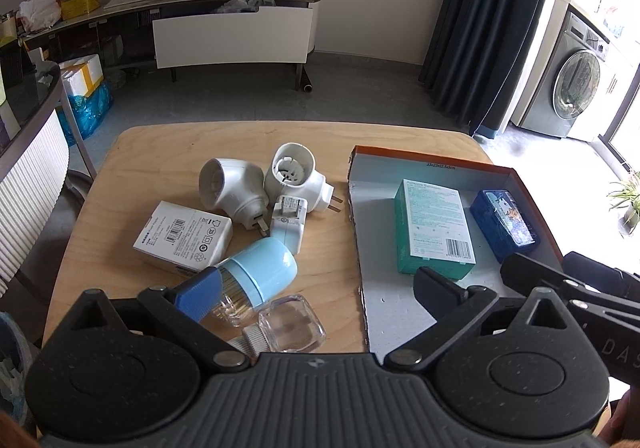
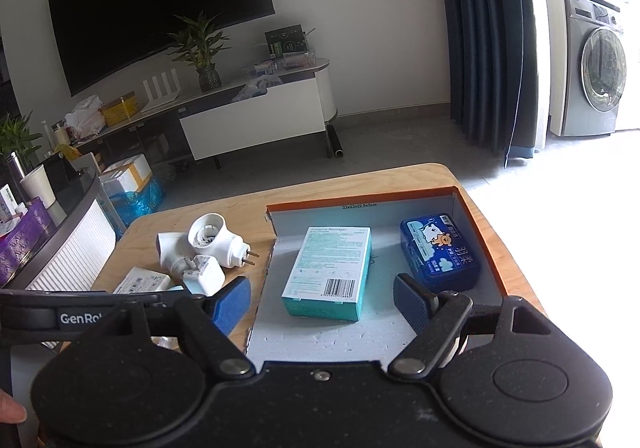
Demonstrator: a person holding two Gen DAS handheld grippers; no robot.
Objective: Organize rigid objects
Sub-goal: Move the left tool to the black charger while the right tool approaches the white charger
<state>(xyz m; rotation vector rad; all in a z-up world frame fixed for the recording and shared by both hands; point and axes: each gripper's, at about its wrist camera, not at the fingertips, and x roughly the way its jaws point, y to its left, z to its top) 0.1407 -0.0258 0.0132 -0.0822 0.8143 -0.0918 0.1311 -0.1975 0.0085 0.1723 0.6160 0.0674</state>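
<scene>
While both grippers hang spread wide over the near edge of the light wooden table (image 1: 120,184), neither holds anything. Left gripper (image 1: 320,284): fingers far apart, empty; its blue-padded left finger (image 1: 200,296) sits over the glass end of the pale blue cylindrical bottle (image 1: 260,272), though contact cannot be told.

Ahead and left of the left gripper, a loose cluster on the table:
- pale blue bottle lying on its side, clear end toward the tool
- clear square plastic cap (image 1: 290,322) just beside it, closest to the tool
- white flat rectangular box with printed barcode label (image 1: 182,234), left of the bottle
- small white plug adapter with folded prongs (image 1: 289,222), just beyond the bottle
- two white rounded plug-in devices (image 1: 232,184) (image 1: 298,178), farthest out, side by side and touching

Ahead and right of the left gripper: shallow cardboard box lid, orange outside, white inside (image 1: 360,232). Inside it, a teal and white rectangular carton with barcode (image 1: 434,224) lies flat, and a dark blue oblong pack with cartoon print (image 1: 504,222) lies beside it on the right, apart from it.

Right gripper (image 2: 324,302): fingers equally wide, empty, poised over the near end of the lid. The teal carton lies directly between and just ahead of its fingers; the dark blue pack lies just beyond the right finger (image 2: 414,302). The left finger reaches over the lid's left wall.
</scene>
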